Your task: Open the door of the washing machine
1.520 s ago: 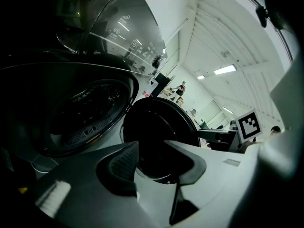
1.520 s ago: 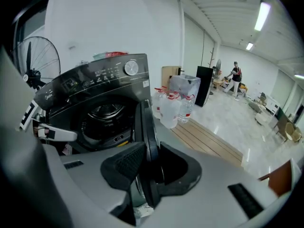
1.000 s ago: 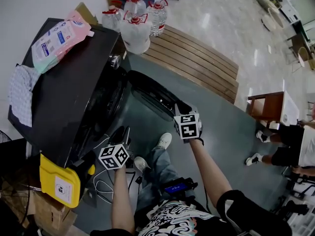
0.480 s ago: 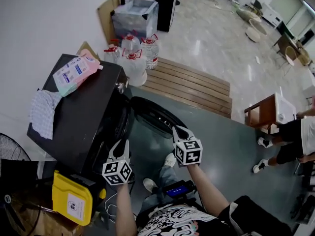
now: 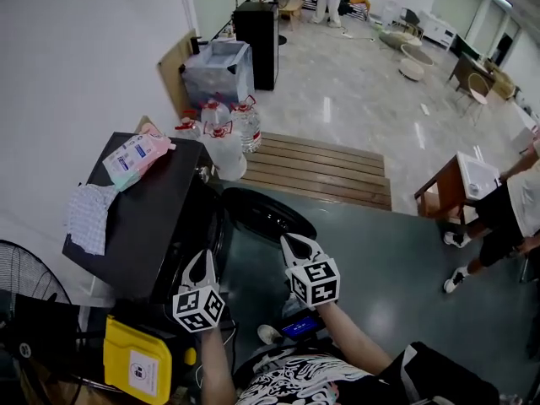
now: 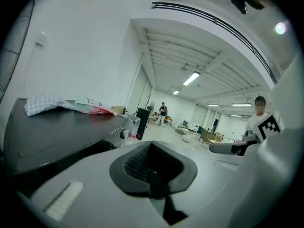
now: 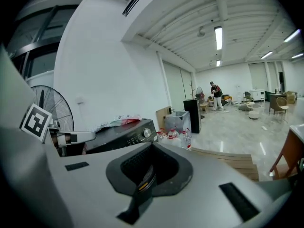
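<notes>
- We see the black washing machine [image 5: 143, 218] against the white wall at the left of the head view. Its round dark door [image 5: 268, 215] stands swung open, out from the front over the grey floor.
- Our left tool [image 5: 201, 258] is held in the air near the machine's front, below and to the left of the open door. Its jaws have just been closing and now meet, clenched on nothing.
- Our right tool [image 5: 289, 241] is held near the door's near edge in the head view. It is clenched as well, with nothing between its jaws.
- The left gripper view looks along the closed jaws over the machine's dark top [image 6: 57, 134]. The right gripper view shows the machine's control panel [image 7: 128, 136] off to the left of that tool.
- A pink-and-white pouch [image 5: 137, 157] and a checked cloth [image 5: 89, 218] lie on the machine's top, the pouch towards the back.
- Several water bottles [image 5: 226, 137] stand behind the machine, just beside a low wooden platform [image 5: 316, 171].
- A fan [image 5: 29, 278] and a yellow case [image 5: 139, 363] sit at the lower left, and a person [image 5: 515, 209] stands at the right edge.
</notes>
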Demonstrator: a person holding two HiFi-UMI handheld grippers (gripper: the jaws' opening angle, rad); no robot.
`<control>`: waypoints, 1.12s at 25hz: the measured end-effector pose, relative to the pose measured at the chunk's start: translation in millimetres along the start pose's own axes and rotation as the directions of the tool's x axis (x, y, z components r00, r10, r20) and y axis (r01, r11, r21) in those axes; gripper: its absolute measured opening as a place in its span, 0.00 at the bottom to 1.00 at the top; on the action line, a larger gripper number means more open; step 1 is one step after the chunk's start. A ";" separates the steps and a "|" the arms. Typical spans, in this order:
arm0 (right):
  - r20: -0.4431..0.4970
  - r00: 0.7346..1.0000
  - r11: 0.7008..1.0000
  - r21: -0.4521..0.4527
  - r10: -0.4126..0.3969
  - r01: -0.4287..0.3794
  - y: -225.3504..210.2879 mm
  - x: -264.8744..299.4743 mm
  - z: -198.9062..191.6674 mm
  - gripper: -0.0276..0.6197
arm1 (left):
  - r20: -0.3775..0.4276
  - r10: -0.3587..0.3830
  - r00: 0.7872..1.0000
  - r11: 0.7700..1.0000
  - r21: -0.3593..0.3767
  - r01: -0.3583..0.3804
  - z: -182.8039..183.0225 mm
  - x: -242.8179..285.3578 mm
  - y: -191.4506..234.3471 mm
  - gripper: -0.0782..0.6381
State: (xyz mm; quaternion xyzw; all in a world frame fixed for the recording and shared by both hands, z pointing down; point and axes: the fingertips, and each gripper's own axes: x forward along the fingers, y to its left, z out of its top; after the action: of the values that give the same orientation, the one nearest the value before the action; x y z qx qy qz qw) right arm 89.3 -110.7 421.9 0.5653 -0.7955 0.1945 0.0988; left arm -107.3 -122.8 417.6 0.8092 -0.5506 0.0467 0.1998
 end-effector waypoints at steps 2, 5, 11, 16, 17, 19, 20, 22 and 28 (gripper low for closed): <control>-0.002 1.000 1.000 0.002 -0.003 0.003 1.7 -3.9 -4.1 0.05 | 0.013 0.003 1.000 1.000 0.013 -0.004 4.0 -6.0 -2.0 0.11; -0.002 1.000 1.000 0.001 -0.011 0.011 4.7 -6.5 -6.4 0.05 | 0.022 -0.014 1.000 1.000 0.025 0.013 7.7 -10.1 -3.5 0.11; 0.010 1.000 1.000 -0.015 0.014 -0.014 11.2 -2.6 -2.3 0.05 | 0.040 -0.016 0.999 1.000 0.021 0.015 11.9 -11.6 -1.4 0.11; 0.008 1.000 0.999 -0.025 0.020 -0.019 13.1 1.0 1.3 0.05 | 0.050 -0.007 0.999 1.000 0.018 0.006 16.6 -9.7 1.5 0.11; 0.008 1.000 0.999 -0.027 0.021 -0.021 13.0 1.6 2.0 0.05 | 0.051 -0.004 0.999 1.000 0.017 0.003 17.1 -9.4 1.7 0.11; 0.006 1.000 0.999 -0.031 0.023 -0.023 12.1 2.4 2.9 0.05 | 0.051 0.000 0.999 1.000 0.016 0.000 17.2 -8.5 1.5 0.11; 0.005 1.000 0.999 -0.033 0.024 -0.024 11.6 3.1 3.3 0.05 | 0.050 0.001 0.999 1.000 0.016 -0.002 17.2 -7.7 1.6 0.11; 0.002 1.000 0.999 -0.033 0.025 -0.025 11.3 4.8 3.6 0.05 | 0.047 0.005 0.999 1.000 0.016 -0.006 17.3 -6.2 2.5 0.11; -0.005 1.000 0.999 -0.041 0.030 -0.030 11.1 9.4 4.0 0.05 | 0.049 0.015 0.999 1.000 0.015 -0.015 17.9 -3.9 4.8 0.11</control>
State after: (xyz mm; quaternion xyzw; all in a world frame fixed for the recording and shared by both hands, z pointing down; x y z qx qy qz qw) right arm 75.9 -117.3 419.7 0.5506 -0.8076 0.1807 0.1091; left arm -115.7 -127.6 401.3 0.8075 -0.5610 0.0327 0.1794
